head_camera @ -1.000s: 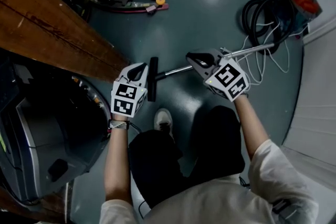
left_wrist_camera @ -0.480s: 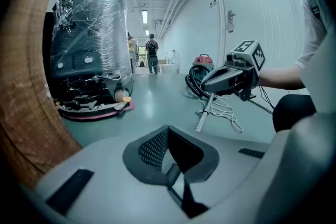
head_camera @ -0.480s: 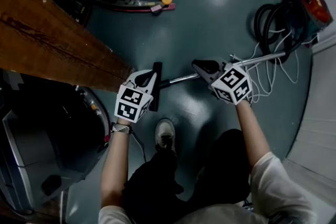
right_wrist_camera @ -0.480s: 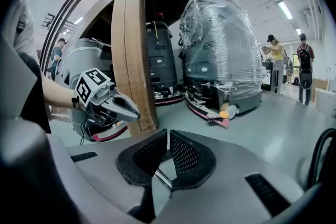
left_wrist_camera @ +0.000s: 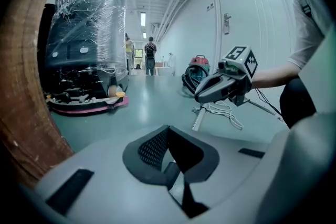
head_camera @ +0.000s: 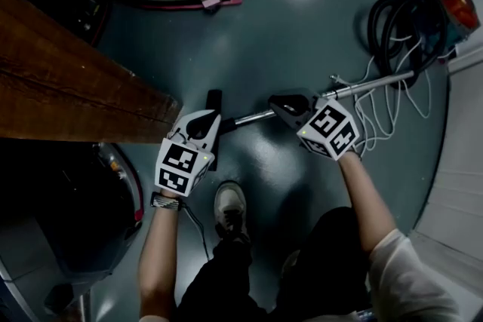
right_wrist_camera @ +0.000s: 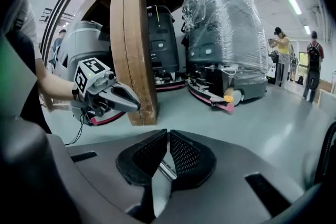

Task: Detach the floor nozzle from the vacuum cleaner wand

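The black floor nozzle lies on the grey floor with the metal wand running right from it toward the black hose and red vacuum cleaner. My left gripper hangs shut just left of and over the nozzle. In the left gripper view its pads meet, with a dark part showing below the gap. My right gripper is shut over the wand's middle. In the right gripper view a strip of the wand shows through the slit under its closed pads. I cannot tell whether either gripper touches anything.
A thick wooden beam juts in close on the left. A plastic-wrapped machine on a pink-edged base stands at the back. Loose white cord lies by the wand. The person's shoe is just behind the nozzle.
Both grippers have sunk closer to the floor, staying over the nozzle and the wand. Nozzle and wand lie as before, and the jaws look unchanged.
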